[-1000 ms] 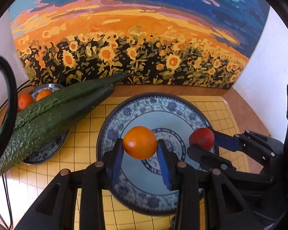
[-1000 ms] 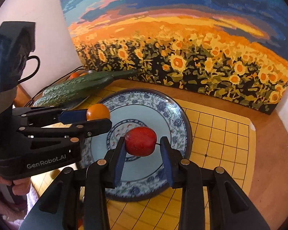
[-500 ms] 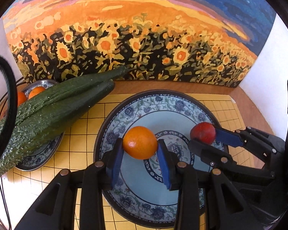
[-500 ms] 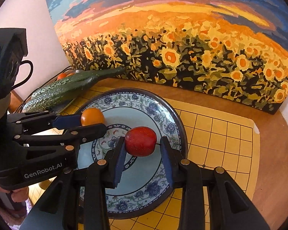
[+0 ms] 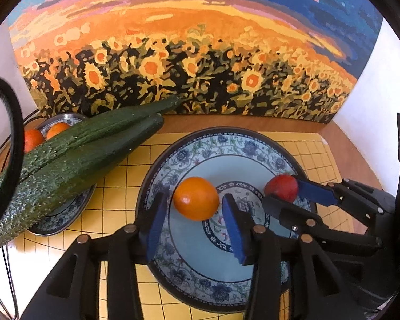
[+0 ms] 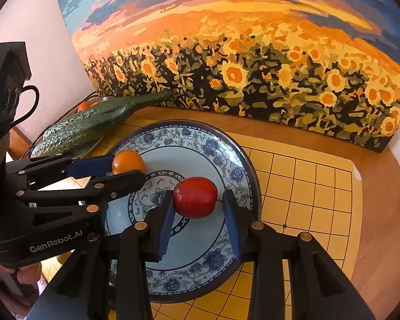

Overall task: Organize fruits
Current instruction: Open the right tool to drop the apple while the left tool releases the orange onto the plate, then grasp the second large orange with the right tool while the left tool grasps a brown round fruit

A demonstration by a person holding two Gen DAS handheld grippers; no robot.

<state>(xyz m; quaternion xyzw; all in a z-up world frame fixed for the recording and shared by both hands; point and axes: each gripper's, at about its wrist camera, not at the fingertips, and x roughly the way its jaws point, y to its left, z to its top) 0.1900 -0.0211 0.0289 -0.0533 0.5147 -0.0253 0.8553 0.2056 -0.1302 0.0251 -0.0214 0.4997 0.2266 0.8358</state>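
Observation:
An orange lies on the big blue floral plate, between the spread fingers of my left gripper, with gaps on both sides. A red apple lies on the same plate between the fingers of my right gripper; the left pad is at it and a small gap shows on the right. In the left wrist view the apple sits right of the orange. In the right wrist view the orange sits left of the apple.
Two long cucumbers lie across a smaller plate on the left, with two oranges behind them. A sunflower painting stands along the back. The yellow grid mat lies under the plates.
Both grippers have come down over the big plate and spread their fingers. The orange and the apple now lie on the plate, no longer pinched.

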